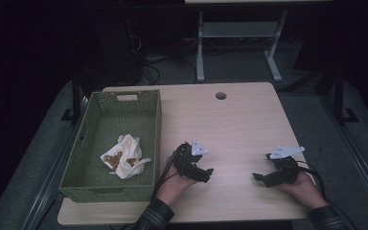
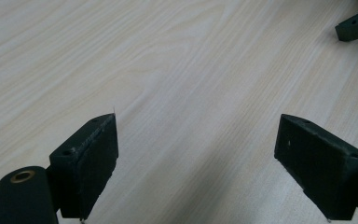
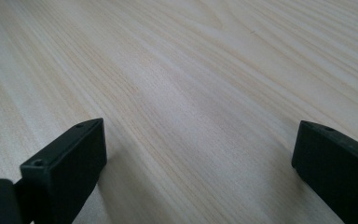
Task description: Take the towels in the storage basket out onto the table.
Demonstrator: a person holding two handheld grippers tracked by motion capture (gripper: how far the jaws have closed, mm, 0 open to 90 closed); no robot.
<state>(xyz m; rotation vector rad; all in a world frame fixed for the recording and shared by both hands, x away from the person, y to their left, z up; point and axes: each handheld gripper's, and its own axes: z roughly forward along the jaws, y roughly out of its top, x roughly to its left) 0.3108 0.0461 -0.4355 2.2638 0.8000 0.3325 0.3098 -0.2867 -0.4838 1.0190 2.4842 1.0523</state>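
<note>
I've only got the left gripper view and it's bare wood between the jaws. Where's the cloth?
Observer: The cloth lies crumpled in the green basket at the left of the table.
Operator: Which way from my left tool?
Observer: The left tool is just right of the basket, jaws pointing right, away from it.
Operator: And the right tool?
Observer: The right tool is open and empty, jaws pointing left toward yours.
</note>
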